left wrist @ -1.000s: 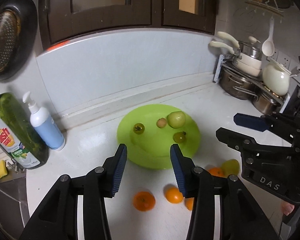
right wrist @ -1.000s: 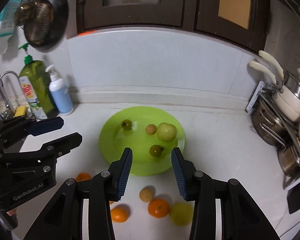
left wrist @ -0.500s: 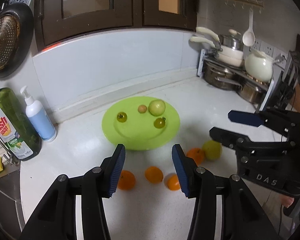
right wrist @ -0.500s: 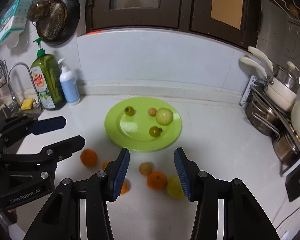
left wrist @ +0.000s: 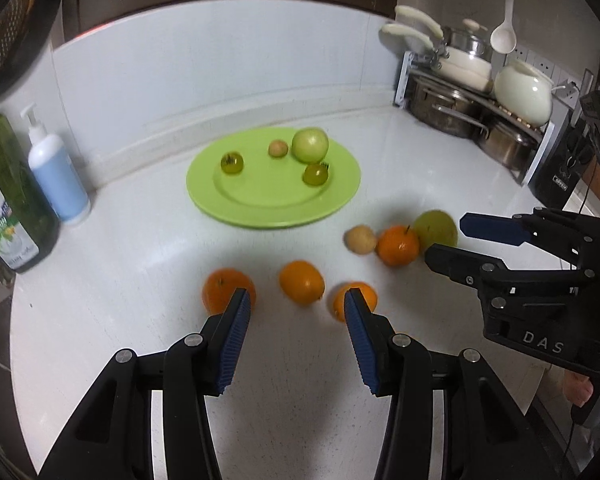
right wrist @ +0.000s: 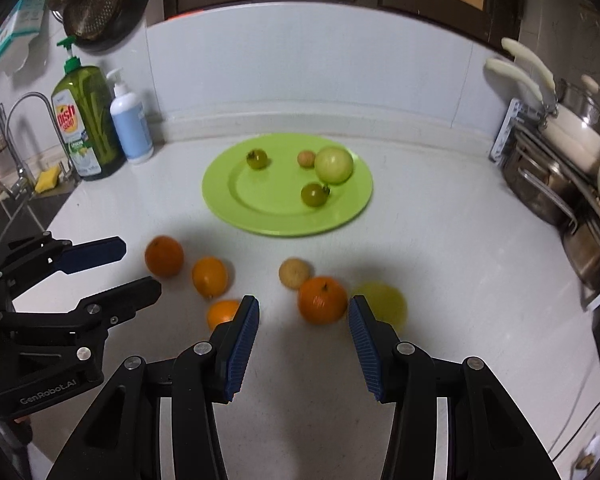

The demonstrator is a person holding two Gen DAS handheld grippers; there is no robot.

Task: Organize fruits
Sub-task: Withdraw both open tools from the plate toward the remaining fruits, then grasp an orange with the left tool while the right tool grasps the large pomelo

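Observation:
A lime-green plate on the white counter holds a pale green apple, two small green tomatoes and a small tan fruit. In front of it lie several oranges, a tan round fruit and a yellow-green fruit. My left gripper is open and empty above the left oranges. My right gripper is open and empty, an orange between its fingertips' line.
A green dish-soap bottle and a blue pump bottle stand at the back left beside the sink. A rack of pots stands at the back right. A dark appliance sits at the right edge.
Both grippers have pulled back and dropped lower toward the loose fruit in front of the plate. Both stay open and empty. No fruit has moved.

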